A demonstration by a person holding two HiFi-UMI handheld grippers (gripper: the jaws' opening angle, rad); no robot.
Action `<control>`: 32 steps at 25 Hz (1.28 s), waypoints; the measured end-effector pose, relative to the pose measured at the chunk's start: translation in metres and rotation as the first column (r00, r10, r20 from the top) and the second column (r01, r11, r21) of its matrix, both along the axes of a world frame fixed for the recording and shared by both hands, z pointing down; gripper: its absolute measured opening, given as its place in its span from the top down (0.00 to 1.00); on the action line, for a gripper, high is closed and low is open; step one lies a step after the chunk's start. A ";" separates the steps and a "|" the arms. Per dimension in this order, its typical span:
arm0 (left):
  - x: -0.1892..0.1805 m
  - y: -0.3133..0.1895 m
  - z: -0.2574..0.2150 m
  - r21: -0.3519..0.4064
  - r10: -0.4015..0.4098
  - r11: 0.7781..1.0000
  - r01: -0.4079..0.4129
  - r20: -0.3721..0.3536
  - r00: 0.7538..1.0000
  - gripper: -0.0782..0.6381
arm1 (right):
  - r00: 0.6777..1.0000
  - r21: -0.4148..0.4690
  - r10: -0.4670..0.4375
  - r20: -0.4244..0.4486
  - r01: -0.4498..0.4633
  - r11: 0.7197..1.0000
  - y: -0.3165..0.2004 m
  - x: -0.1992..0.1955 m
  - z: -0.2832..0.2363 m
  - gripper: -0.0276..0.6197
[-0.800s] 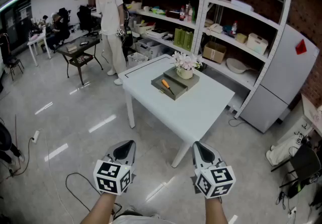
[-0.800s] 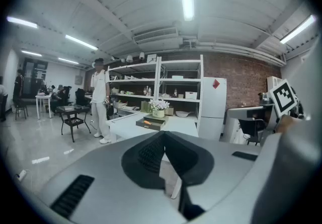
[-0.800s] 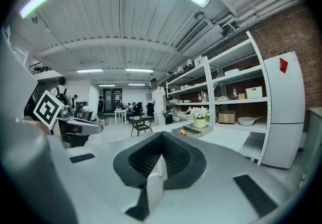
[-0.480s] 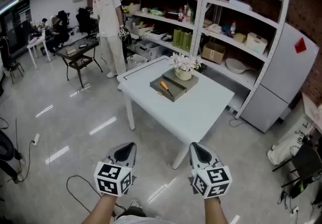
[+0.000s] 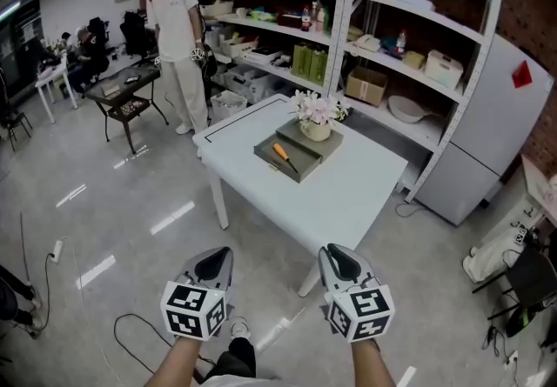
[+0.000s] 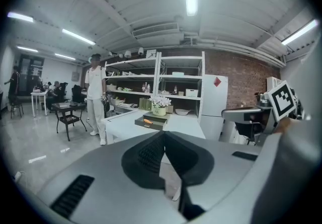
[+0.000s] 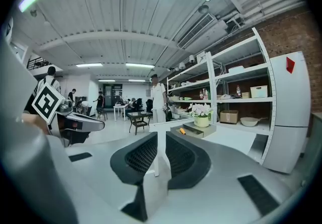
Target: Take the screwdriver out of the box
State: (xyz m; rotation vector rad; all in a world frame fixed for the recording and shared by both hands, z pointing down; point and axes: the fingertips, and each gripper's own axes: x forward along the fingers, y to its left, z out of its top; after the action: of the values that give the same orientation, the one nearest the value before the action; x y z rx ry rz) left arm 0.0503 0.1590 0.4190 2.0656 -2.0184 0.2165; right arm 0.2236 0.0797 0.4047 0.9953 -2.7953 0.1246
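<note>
Beneath the matt grey plastic left gripper (image 5: pixel 218 255) and right gripper (image 5: pixel 335 253), the polished grey floor (image 5: pixel 130 229) is mirroring the ceiling lights. Their black pads (image 7: pixel 141 156) are looking finely ribbed. Ahead, the smooth white square table (image 5: pixel 348 194) is bearing a matt grey flat box (image 5: pixel 265 153) and an orange plastic-handled screwdriver (image 5: pixel 281 152).

White table (image 5: pixel 348 194), shallow grey box (image 5: pixel 302 156) on top, grey slab (image 5: pixel 332 140) just behind

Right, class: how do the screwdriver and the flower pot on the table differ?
The screwdriver lies flat inside the open grey box; the flower pot stands upright on a grey block beside it. The screwdriver is slim, orange-handled; the pot is squat, pale, holding flowers. Both are on the white table, untouched.
</note>
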 end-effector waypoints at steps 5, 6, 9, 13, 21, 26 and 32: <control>-0.029 -0.043 0.009 -0.012 0.022 1.000 -0.023 -0.017 1.000 0.89 | 1.000 -0.006 0.016 -0.011 -0.017 1.000 -0.038 -0.030 0.005 0.85; -0.035 -0.052 0.011 -0.015 0.028 0.999 -0.028 -0.020 0.999 0.89 | 1.000 -0.008 0.021 -0.014 -0.021 1.000 -0.047 -0.036 0.007 0.85; -0.052 -0.079 0.014 -0.024 0.047 0.999 -0.047 -0.028 0.999 0.89 | 0.999 -0.016 0.036 -0.024 -0.036 0.999 -0.072 -0.054 0.010 0.83; -0.079 -0.111 0.015 -0.033 0.071 0.997 -0.073 -0.038 0.997 0.89 | 0.998 -0.025 0.054 -0.033 -0.055 0.998 -0.101 -0.080 0.008 0.81; -0.132 -0.165 0.017 -0.041 0.098 0.994 -0.101 -0.054 0.994 0.89 | 0.995 -0.037 0.088 -0.049 -0.090 0.995 -0.155 -0.128 0.008 0.77; -0.158 -0.189 0.018 -0.039 0.118 0.992 -0.121 -0.064 0.991 0.89 | 0.993 -0.037 0.105 -0.050 -0.107 0.994 -0.178 -0.154 0.005 0.74; -0.179 -0.213 0.018 -0.026 0.141 0.989 -0.144 -0.073 0.987 0.89 | 0.991 -0.032 0.115 -0.062 -0.117 0.993 -0.198 -0.177 0.004 0.70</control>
State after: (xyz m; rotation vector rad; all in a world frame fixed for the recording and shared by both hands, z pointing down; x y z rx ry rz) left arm -0.1287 -0.0542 0.4366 2.1682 -1.8170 0.1965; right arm 0.0468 -0.1185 0.4084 1.1335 -2.6723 0.1556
